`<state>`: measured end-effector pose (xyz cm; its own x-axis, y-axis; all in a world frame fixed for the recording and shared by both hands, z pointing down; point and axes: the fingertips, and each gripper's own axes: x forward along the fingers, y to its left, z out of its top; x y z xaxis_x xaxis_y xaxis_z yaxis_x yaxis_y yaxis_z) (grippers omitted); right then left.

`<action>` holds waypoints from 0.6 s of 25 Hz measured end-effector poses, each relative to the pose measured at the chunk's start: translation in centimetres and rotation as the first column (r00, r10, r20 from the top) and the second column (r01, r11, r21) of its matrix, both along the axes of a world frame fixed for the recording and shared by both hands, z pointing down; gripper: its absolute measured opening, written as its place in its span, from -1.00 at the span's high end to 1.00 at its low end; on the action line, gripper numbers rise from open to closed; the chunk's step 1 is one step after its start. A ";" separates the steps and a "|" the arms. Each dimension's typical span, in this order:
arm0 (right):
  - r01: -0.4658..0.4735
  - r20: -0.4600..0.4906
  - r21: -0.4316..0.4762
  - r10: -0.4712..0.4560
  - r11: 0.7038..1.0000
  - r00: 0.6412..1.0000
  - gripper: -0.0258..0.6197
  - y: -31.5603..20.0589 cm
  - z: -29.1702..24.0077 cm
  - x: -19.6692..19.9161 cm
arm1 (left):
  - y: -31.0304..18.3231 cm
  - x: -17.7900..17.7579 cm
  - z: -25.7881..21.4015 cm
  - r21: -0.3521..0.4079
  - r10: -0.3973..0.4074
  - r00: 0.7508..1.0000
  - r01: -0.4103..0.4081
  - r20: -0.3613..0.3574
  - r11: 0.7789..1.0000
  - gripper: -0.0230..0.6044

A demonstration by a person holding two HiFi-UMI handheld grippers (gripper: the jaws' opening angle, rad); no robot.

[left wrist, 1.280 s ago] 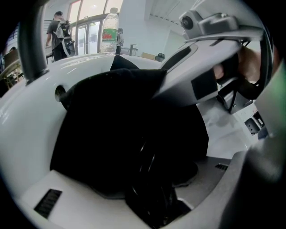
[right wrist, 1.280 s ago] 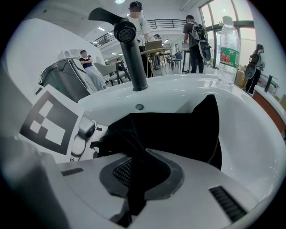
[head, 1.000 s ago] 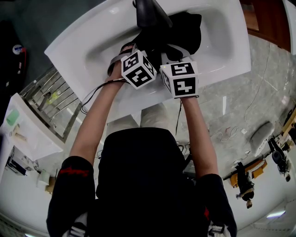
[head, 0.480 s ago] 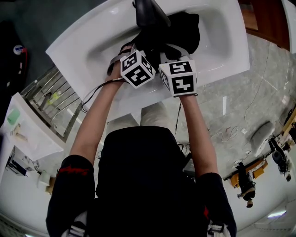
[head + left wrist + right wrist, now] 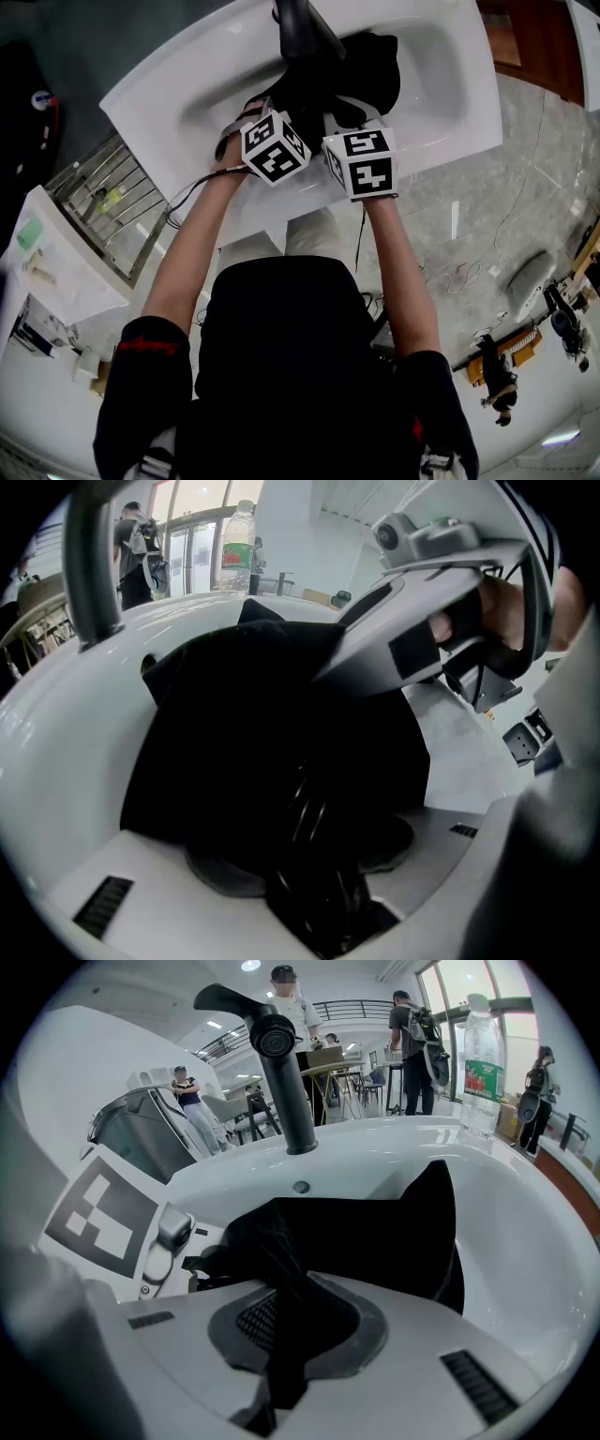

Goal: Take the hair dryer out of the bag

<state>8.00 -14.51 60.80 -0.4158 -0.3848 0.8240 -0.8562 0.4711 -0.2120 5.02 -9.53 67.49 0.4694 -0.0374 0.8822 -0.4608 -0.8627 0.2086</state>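
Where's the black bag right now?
Head view, top centre: the black bag lies inside the white sink, beside the black faucet, right gripper pinching its fabric.

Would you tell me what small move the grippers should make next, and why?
Probably draw the left gripper up and back, with the right gripper held still. The right's jaws are shut on a fold of the bag, pinning it in the sink. The left's jaws grip something glossy and black, seemingly the dryer's cord.
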 end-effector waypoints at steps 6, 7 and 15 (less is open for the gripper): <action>-0.012 -0.001 0.009 0.012 1.000 1.000 0.79 -0.1 -0.4 0.6 | 0.1 -0.2 -0.2 -0.019 -0.028 1.000 0.028 -0.007 0.999 0.20; -0.017 -0.002 0.011 0.017 1.000 1.000 0.79 -0.2 -0.5 0.8 | 0.1 -0.4 -0.3 -0.021 -0.032 0.999 0.032 -0.006 0.999 0.20; -0.021 -0.022 0.014 0.022 1.000 1.000 0.79 -0.3 -0.7 1.5 | 0.3 -1.5 -0.6 -0.045 -0.061 0.998 0.061 0.004 0.997 0.20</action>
<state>9.49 -14.83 60.08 -0.3894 -0.4049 0.8273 -0.8705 0.4553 -0.1870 3.53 -9.24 66.87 0.4653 -0.0264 0.8848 -0.5130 -0.8226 0.2453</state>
